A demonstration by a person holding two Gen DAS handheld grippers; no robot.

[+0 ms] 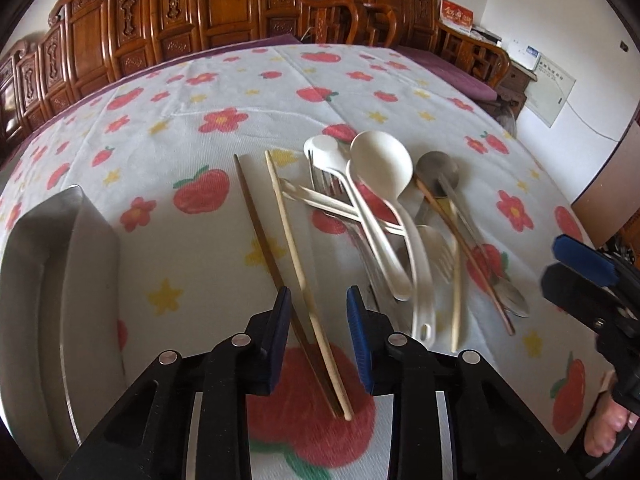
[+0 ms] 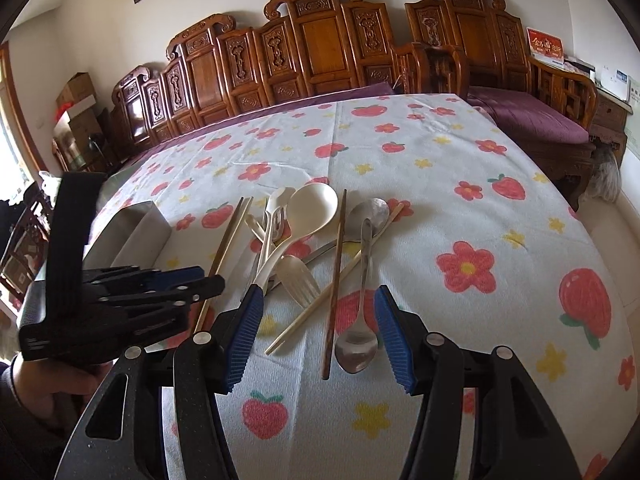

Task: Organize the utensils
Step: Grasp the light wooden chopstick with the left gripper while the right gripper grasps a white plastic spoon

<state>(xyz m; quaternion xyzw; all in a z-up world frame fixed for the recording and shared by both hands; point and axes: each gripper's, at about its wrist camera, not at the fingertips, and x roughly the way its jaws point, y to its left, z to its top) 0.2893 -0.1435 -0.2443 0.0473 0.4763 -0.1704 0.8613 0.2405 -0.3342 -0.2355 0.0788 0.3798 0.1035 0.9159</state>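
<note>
Left gripper [image 1: 316, 300] hangs low over the tabletop [image 1: 224, 80] near its front edge, jaws part-open and astride a dark chopstick [image 1: 262, 240] and a pale chopstick [image 1: 290, 240], pads clear of both. Right gripper [image 2: 320, 300] has its jaws open above a metal spoon [image 2: 358, 344], a brown chopstick [image 2: 335, 280] and a light chopstick [image 2: 320, 308], holding nothing. Farther in, the heaped utensils include a white ladle [image 1: 382, 164] and a plastic fork [image 2: 298, 276]. A metal tray [image 1: 52, 280] sits at the left edge.
</note>
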